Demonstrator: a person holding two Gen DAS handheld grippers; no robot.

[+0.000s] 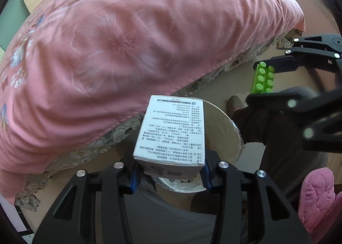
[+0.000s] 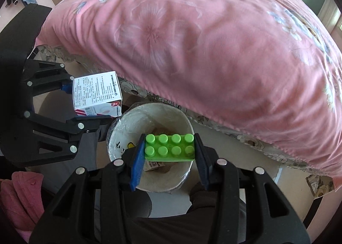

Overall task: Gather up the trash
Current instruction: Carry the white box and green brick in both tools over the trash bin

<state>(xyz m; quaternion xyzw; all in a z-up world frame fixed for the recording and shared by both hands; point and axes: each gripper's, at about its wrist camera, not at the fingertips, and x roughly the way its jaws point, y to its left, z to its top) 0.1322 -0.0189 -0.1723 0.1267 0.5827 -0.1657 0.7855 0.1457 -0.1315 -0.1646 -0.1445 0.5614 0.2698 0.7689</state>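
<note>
Right wrist view: my right gripper [image 2: 170,147] clamps a green brick [image 2: 170,147] above the bin [image 2: 149,184]; at ten o'clock, my left gripper [image 2: 85,102] grips a white box [image 2: 96,92].

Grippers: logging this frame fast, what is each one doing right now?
Left gripper: closed on the white medicine box.
Right gripper: closed on the green toy brick, above the trash bin.

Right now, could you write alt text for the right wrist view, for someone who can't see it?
The right gripper clamps a bright green studded plastic building block above a white round bag-lined trash bin. At left, the left gripper grips a white printed cardboard box, with a pink floral bedspread behind.
</note>
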